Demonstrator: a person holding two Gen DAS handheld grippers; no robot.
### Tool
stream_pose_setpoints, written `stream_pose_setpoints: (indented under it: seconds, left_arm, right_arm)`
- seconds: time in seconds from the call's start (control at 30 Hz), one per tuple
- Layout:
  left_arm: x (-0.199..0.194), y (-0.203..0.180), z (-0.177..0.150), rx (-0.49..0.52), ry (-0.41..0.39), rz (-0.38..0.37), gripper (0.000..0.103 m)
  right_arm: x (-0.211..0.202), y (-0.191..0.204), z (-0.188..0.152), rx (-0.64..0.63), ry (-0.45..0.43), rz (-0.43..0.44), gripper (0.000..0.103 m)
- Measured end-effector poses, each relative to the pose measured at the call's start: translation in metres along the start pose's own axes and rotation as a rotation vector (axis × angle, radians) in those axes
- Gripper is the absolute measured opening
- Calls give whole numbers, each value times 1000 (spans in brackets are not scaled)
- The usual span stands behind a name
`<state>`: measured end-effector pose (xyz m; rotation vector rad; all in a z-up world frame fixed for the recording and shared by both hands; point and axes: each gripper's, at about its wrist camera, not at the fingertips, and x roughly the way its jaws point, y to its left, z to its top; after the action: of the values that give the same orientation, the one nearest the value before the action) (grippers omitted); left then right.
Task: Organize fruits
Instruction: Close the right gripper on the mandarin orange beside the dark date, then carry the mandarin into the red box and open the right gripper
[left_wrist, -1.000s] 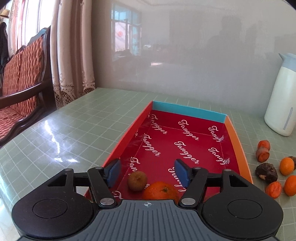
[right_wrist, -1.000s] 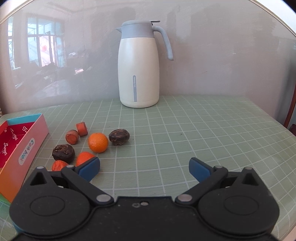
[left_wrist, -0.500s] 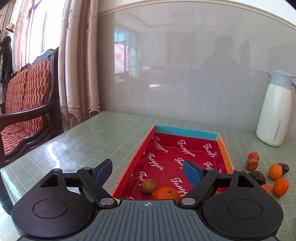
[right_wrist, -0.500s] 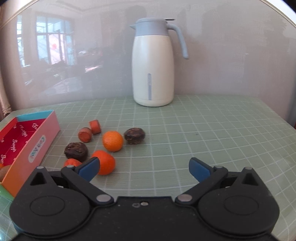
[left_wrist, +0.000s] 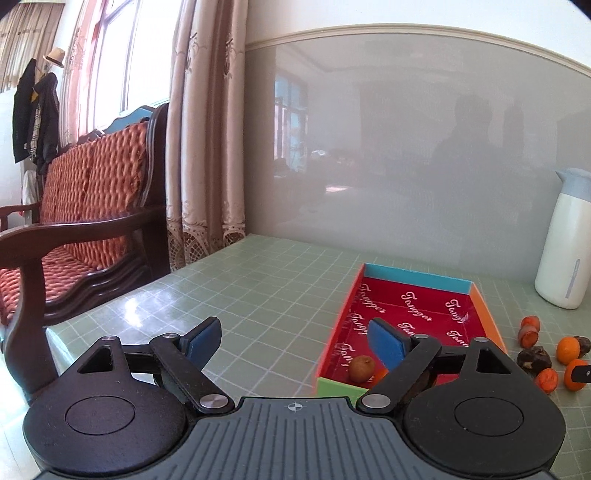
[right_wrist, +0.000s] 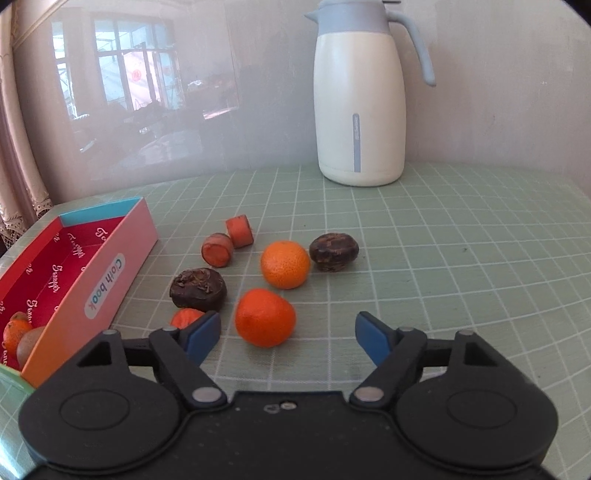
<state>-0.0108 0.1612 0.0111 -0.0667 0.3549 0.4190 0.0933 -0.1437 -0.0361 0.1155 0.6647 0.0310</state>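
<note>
Glossy green tiled tabletop (right_wrist: 461, 266) under everything, gridded with pale lines. At ten o'clock in the right wrist view, a shallow cardboard box (right_wrist: 110, 269), pink outside, red printed lining, holding an orange mandarin (right_wrist: 14, 332) and a brown fruit (right_wrist: 27, 345), both cut off by the box wall. Left gripper (left_wrist: 295, 341) hanging with jaws wide, just been opening, nothing between the blue pads. Right gripper (right_wrist: 286, 336) spread fairly wide, just been closing, pads clear of the dimpled tangerine (right_wrist: 265, 317) lying at twelve o'clock ahead of them. Beyond, a second mandarin (right_wrist: 285, 264), two wrinkled dark fruits (right_wrist: 198, 288), two stubby cylindrical carrot pieces (right_wrist: 217, 250). Another orange fruit (right_wrist: 186, 317) half hidden behind the left pad. Smooth cream jug (right_wrist: 360, 107) at one o'clock.
</note>
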Motion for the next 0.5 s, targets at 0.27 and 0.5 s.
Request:
stream_pose_setpoints:
  seconds: [0.27, 0.5]
  left_arm:
    - [4, 26, -1, -44, 5, 56, 88]
    - [8, 48, -4, -107, 22, 98, 88]
  right_arm:
    - [22, 13, -1, -24, 45, 1, 43]
    - [14, 21, 0, -54, -7, -9, 39]
